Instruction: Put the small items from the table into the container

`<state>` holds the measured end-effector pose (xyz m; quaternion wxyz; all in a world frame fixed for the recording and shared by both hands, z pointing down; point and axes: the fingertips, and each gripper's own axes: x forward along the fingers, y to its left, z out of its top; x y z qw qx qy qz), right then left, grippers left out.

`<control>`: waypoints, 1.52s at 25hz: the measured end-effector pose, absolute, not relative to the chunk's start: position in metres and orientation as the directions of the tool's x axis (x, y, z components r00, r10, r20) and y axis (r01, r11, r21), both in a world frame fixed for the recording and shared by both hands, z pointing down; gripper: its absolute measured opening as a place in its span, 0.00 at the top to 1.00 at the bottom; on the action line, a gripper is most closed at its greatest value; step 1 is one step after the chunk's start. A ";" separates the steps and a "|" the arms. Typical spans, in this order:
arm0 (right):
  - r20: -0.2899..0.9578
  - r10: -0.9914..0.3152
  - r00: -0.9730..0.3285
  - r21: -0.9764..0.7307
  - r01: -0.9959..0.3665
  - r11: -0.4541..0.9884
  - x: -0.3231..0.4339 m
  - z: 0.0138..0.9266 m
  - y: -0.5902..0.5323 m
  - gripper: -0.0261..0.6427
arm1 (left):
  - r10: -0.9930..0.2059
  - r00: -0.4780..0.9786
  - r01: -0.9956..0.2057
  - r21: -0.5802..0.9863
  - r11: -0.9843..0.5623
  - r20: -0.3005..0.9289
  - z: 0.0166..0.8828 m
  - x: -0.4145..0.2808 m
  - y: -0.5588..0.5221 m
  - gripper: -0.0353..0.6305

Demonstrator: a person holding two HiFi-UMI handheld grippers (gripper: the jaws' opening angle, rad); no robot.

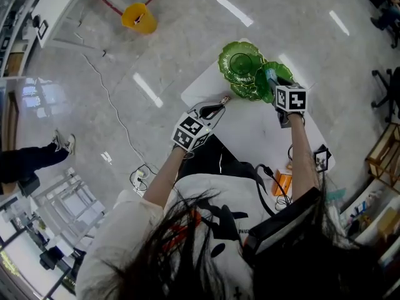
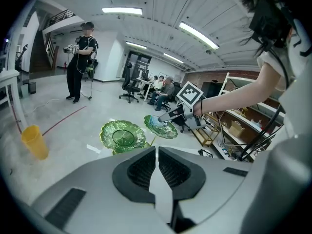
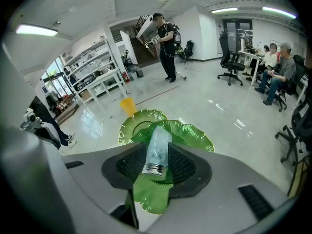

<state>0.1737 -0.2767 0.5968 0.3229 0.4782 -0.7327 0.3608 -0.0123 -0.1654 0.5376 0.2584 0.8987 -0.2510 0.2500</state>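
Note:
Two green leaf-shaped glass dishes stand at the far end of the white table point(image 1: 250, 130): one on the left point(image 1: 226, 67), one on the right point(image 1: 281, 71). My right gripper point(image 1: 270, 75) is shut on a small clear bottle point(image 3: 158, 147) with a metal cap and holds it over the right dish point(image 3: 195, 136). My left gripper point(image 1: 222, 103) hovers near the table's left edge, short of the dishes, with its jaws shut point(image 2: 156, 150). A thin tan stick point(image 2: 151, 141) shows just beyond its tips; I cannot tell whether it is held.
A yellow cup point(image 1: 139, 16) stands on the floor beyond the table. An orange object point(image 1: 282, 183) and black cables lie at the table's near right. A person point(image 2: 80, 62) stands far off; others sit by office chairs.

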 end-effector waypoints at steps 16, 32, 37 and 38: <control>0.770 -0.552 -0.321 -0.246 -0.947 0.207 0.173 0.563 -0.286 0.74 | -0.347 0.755 -0.597 0.364 -0.715 0.556 0.528 -0.029 -0.183 0.93; 0.599 -0.742 -0.300 -0.415 -0.909 0.033 0.143 0.491 -0.215 0.75 | -0.357 0.802 -0.557 0.382 -0.737 0.479 0.493 -0.046 -0.170 0.93; 0.573 -0.776 -0.263 -0.431 -0.902 -0.012 0.127 0.480 -0.181 0.82 | -0.285 0.833 -0.487 0.384 -0.784 0.474 0.491 -0.038 -0.156 0.93; 0.570 -0.780 -0.258 -0.433 -0.901 -0.018 0.123 0.478 -0.174 0.83 | -0.268 0.838 -0.472 0.383 -0.794 0.476 0.492 -0.037 -0.152 0.93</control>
